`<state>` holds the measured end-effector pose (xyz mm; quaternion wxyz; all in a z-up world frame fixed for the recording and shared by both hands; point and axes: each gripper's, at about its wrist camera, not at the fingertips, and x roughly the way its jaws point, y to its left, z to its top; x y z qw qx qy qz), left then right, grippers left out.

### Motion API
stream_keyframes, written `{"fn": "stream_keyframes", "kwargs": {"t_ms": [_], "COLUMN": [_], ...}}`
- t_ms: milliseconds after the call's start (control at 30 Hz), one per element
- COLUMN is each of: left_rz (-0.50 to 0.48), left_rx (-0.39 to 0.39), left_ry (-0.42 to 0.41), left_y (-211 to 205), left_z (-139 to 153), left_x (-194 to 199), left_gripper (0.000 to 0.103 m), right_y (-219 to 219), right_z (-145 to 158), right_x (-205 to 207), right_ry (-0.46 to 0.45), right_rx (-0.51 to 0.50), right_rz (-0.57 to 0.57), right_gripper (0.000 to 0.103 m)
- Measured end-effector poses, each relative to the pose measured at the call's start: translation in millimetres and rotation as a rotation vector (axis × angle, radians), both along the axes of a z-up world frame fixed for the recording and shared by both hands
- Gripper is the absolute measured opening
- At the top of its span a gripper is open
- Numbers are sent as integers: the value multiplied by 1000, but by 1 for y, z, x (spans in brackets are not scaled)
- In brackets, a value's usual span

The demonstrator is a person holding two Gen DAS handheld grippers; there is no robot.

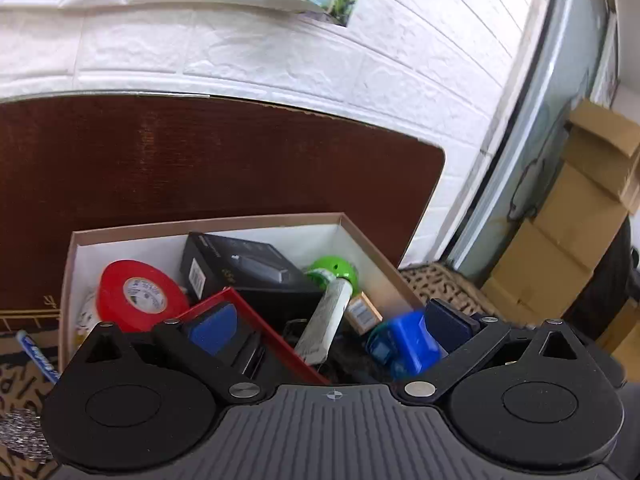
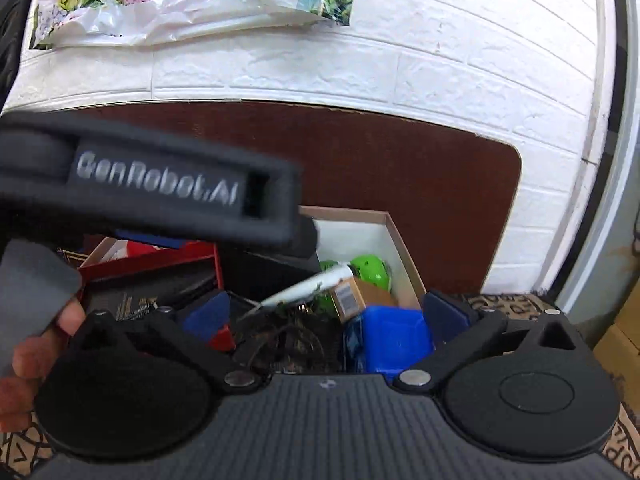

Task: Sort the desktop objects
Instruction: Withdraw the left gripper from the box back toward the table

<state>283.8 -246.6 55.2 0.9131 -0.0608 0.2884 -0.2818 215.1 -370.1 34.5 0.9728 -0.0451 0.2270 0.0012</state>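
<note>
Box (image 1: 208, 222): matt brown card, white paper lining. Tape (image 1: 138, 294): glossy red plastic. Tube (image 1: 326, 320): smooth, off-white. Ball (image 1: 334, 268): shiny green plastic. Board (image 1: 200, 160): dark wood grain, semi-gloss. Wall (image 1: 280, 60): white, rough embossed brick. Left gripper (image 1: 328, 324): matt black plastic, metal pivots, blue pads (image 1: 212, 326).

"GenRobot.AI" on left claw's body (image 2: 160, 182)

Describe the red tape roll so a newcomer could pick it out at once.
Start at the open cardboard box in front of the dark brown wooden board. In its left end, beside the black carton, lies the glossy red tape roll, the only ring-shaped item, with a white core.
</note>
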Motion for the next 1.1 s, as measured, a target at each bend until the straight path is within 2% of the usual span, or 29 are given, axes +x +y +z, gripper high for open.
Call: {"fn": "stream_keyframes", "kwargs": {"t_ms": [167, 667, 933, 1100], "left_rz": [-7, 0, 57, 125], "left_rx": [27, 42, 42, 57], "left_ry": [-27, -46, -42, -38], "left_y": [2, 20, 53, 84], "left_z": [4, 18, 20, 18], "left_x": [-18, -68, -109, -138], "left_gripper": [103, 103, 103, 103], "right_y": [-2, 11, 35, 57], "right_z": [8, 32, 41, 41], "right_x": [-11, -52, -90, -112], "right_ry": [24, -14, -47, -43], "right_rx": [16, 24, 35, 50], "right_rz": [-27, -13, 39, 98], "right_gripper": [103, 103, 103, 103]}}
